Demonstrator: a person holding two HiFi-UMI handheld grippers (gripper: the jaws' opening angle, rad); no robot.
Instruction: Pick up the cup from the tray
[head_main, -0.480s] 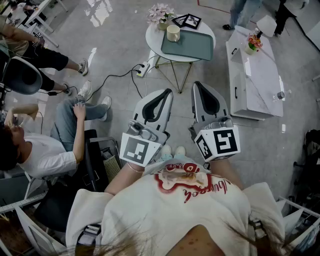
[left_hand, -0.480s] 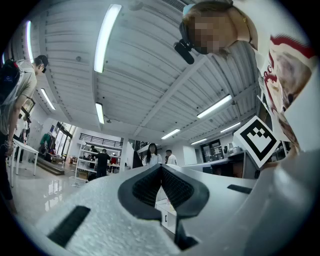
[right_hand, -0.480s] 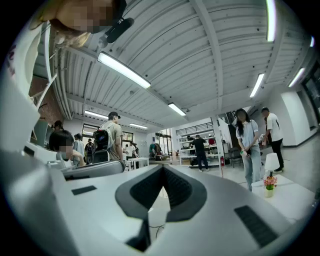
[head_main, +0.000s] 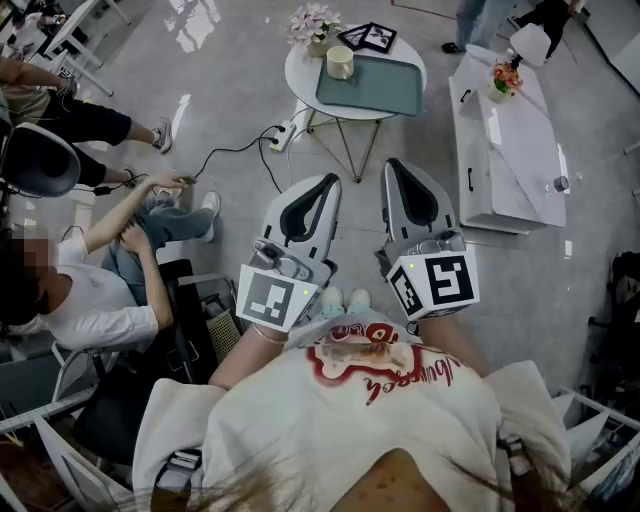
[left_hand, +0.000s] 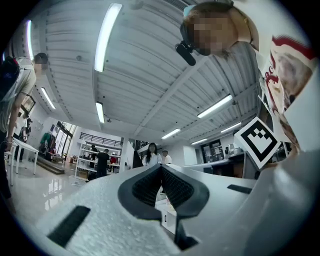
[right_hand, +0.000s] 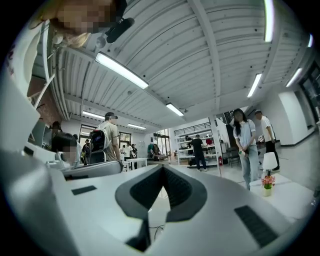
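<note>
head view: cup well beyond fingertips

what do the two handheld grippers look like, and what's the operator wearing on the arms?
The left gripper and right gripper match: light grey tapered shells, each with a dark teardrop opening. The fingers have dark ribbed pads. Each carries a white cube with black square markers. No cables show. The person wears a short-sleeved white top with a red print.

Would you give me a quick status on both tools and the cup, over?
Left tool, right tool shut, empty, near the body. Cup upright on tray, well ahead, untouched. Flowers beside it; cable on floor between.
</note>
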